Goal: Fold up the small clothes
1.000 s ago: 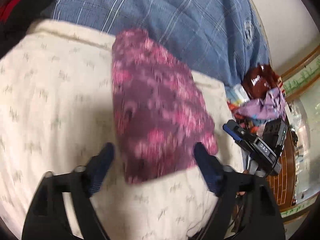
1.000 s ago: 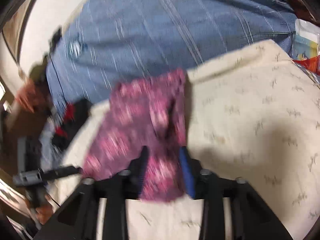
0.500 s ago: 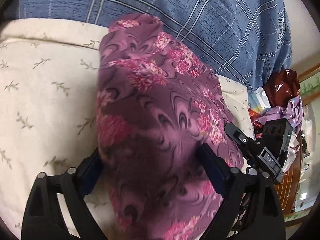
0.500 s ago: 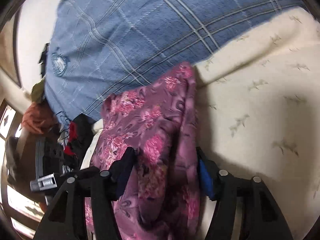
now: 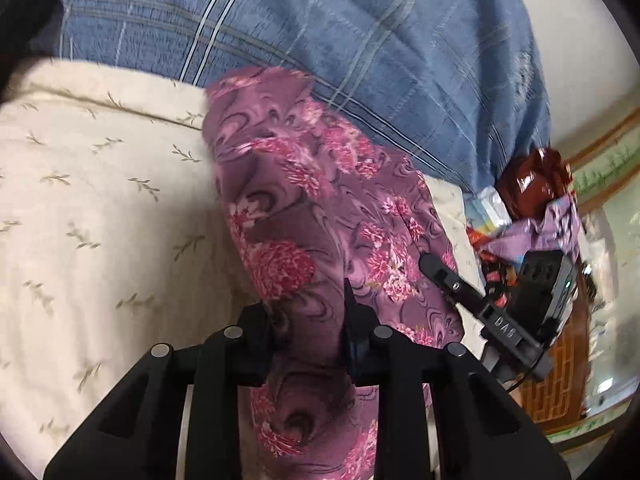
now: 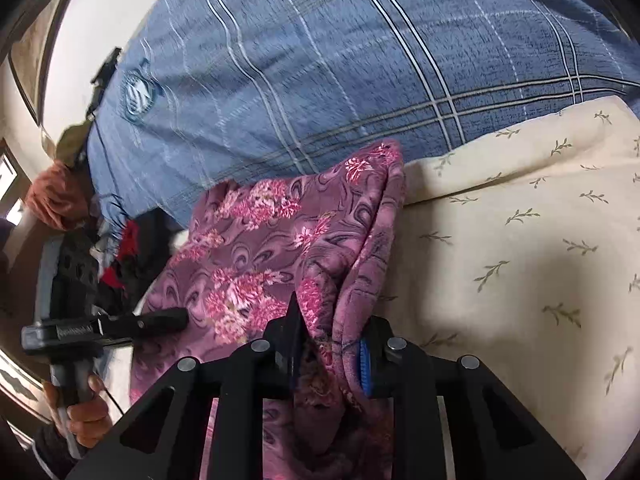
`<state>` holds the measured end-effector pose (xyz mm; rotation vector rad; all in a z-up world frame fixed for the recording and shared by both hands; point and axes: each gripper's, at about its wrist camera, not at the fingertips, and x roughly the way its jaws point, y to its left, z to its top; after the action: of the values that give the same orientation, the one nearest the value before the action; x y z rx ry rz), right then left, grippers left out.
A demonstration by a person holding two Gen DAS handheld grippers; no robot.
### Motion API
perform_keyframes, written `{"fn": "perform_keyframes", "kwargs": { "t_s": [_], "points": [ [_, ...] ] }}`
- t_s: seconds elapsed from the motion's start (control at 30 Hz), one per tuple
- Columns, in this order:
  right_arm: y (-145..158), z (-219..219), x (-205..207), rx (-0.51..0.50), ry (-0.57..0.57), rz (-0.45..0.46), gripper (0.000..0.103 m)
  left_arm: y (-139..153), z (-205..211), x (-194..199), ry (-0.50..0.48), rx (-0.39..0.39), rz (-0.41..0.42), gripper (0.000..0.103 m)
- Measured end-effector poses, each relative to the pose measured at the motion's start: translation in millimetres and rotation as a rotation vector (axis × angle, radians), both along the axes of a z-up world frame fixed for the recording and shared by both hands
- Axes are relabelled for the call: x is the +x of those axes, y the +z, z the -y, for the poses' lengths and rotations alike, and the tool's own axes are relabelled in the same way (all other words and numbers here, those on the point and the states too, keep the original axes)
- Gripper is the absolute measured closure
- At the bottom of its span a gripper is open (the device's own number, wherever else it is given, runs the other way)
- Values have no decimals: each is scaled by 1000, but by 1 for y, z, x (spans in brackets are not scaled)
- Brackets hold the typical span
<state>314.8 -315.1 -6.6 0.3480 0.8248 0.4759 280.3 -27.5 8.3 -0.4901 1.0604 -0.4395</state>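
Note:
A purple garment with pink flowers (image 5: 320,208) lies on a cream bedcover with a small leaf print (image 5: 100,208). My left gripper (image 5: 308,320) is shut on the garment's near edge, with the cloth bunched between its fingers. In the right wrist view the same garment (image 6: 260,248) lies folded over, and my right gripper (image 6: 332,340) is shut on its thick near edge. The right gripper also shows in the left wrist view (image 5: 492,312), at the garment's right side. The left gripper shows in the right wrist view (image 6: 120,324), at the garment's left side.
A blue plaid cloth (image 5: 320,40) lies beyond the garment. A pile of bags and packets (image 5: 528,200) sits at the right, by a wooden frame (image 5: 560,380). Dark and red clothes (image 6: 128,248) lie at the left in the right wrist view.
Both grippers were open around the garment's near edge. Both have closed on the cloth.

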Motion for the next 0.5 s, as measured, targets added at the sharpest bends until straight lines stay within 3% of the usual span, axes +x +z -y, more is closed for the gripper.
{"fn": "perform_keyframes", "kwargs": {
  "t_s": [0.23, 0.3, 0.43, 0.47, 0.5],
  "points": [
    [25, -6, -64, 95, 61, -14, 81, 31, -32, -73, -11, -76, 26, 78],
    [27, -7, -89, 137, 79, -15, 81, 31, -39, -100, -22, -66, 24, 78],
    [5, -21, -127, 150, 101, -59, 82, 6, -48, -136, -13, -9, -11, 77],
    [-3, -23, -132, 141, 95, -70, 82, -7, -51, -139, 0, 8, -37, 73],
    [-14, -25, -137, 106, 79, -84, 82, -20, -54, -140, 16, 36, -57, 62]
  ]
}}
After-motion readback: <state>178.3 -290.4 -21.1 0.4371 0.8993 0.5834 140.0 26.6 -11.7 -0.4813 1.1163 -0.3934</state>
